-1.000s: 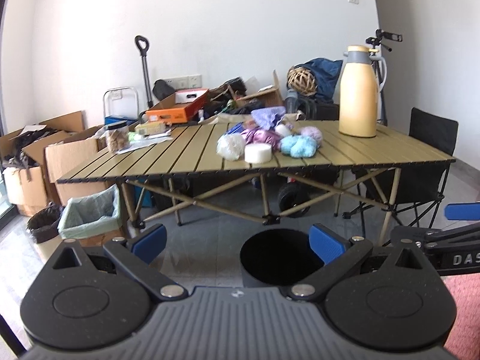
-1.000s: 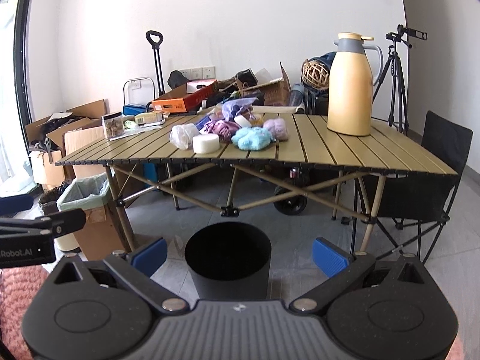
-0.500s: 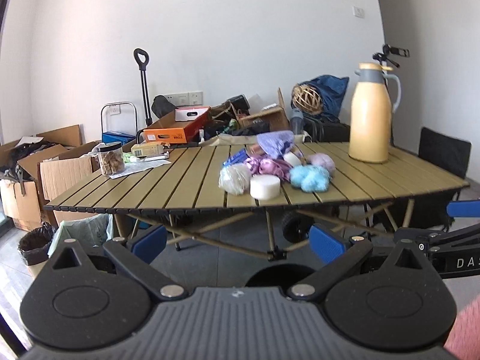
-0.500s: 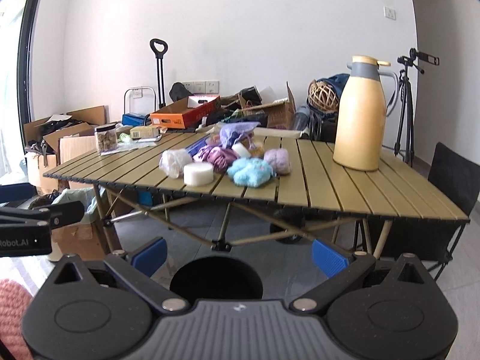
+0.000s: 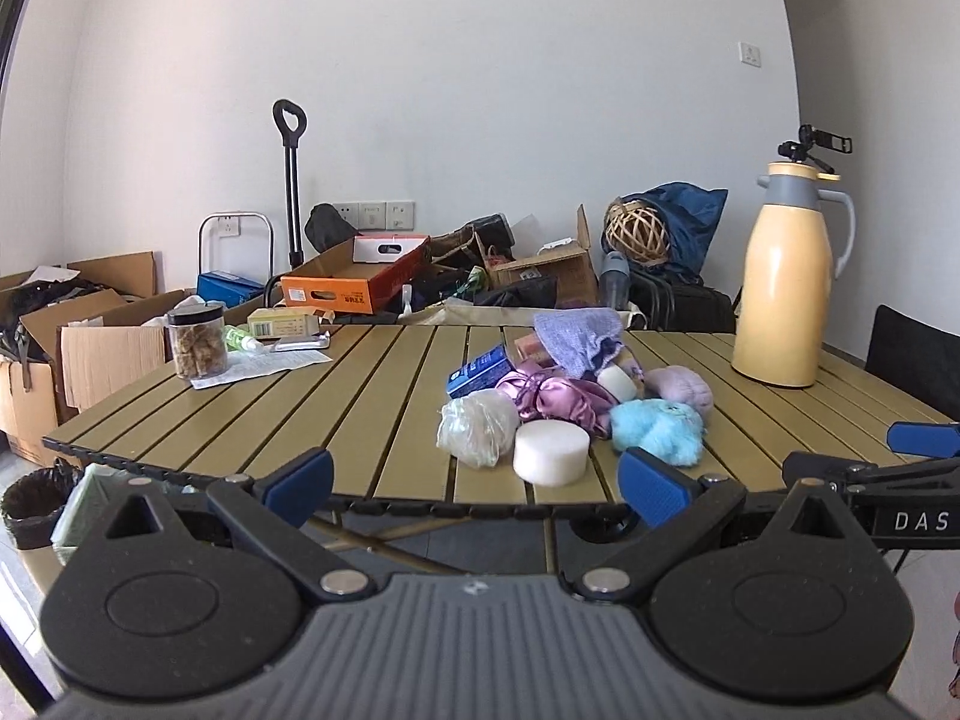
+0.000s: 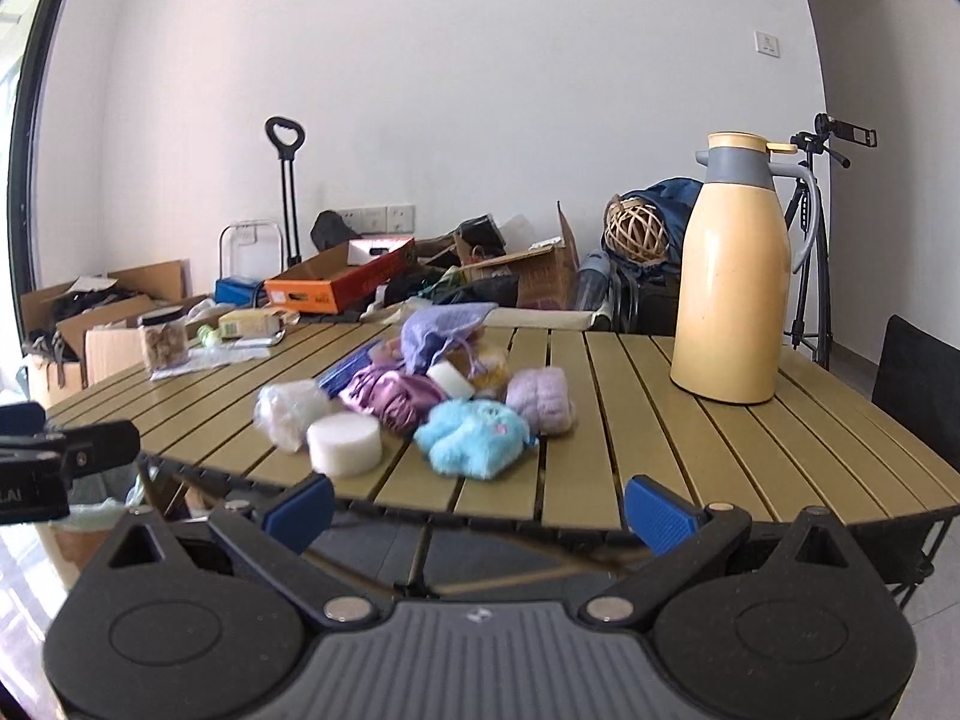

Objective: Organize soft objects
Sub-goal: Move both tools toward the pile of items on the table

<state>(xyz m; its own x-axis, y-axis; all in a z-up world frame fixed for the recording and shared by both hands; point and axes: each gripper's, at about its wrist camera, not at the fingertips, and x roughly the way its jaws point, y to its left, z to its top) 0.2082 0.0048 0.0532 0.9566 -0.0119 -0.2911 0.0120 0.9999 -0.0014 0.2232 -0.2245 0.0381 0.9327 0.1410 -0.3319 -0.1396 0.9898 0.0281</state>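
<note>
Both my left claw and right claw, open and empty, have risen from floor level to the near edge of the counter, where the pile of soft things now lies just ahead, untouched.

A tall yellow thermos jug stood upright on the slatted folding table, far right. At the far left a clear jar, perhaps holding snacks, stood on a paper sheet. Behind the table lay an orange cardboard box, a woven rattan ball and a tripod.
</note>
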